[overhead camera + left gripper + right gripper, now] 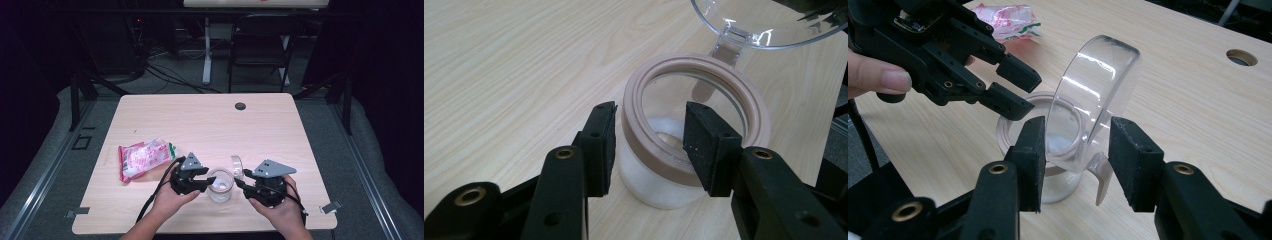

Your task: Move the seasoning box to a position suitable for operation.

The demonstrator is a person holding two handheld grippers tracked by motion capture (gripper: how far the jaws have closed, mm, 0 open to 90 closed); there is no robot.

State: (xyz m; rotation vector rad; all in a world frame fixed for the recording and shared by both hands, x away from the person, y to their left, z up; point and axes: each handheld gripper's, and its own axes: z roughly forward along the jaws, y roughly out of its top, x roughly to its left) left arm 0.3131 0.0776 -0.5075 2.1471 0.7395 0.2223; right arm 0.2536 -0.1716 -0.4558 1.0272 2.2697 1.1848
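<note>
1 jar [220, 185] holds white powder [664, 131] (hinged lid [1093, 100] open).

Bare table [210, 120] across the whole upper half of the high view, free for passing. At lower centre, a jar [220, 186] with its raised lid [236, 166], hemmed between left gripper [204, 181] and right gripper [242, 183]. Pink packet [145, 157] blocking the left middle. Small hole [240, 106] near the far edge.

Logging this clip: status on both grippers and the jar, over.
Left gripper straddles jar rim. Right gripper open around the hinged clear lid, standing up. Snack packet lies off to the side.
</note>
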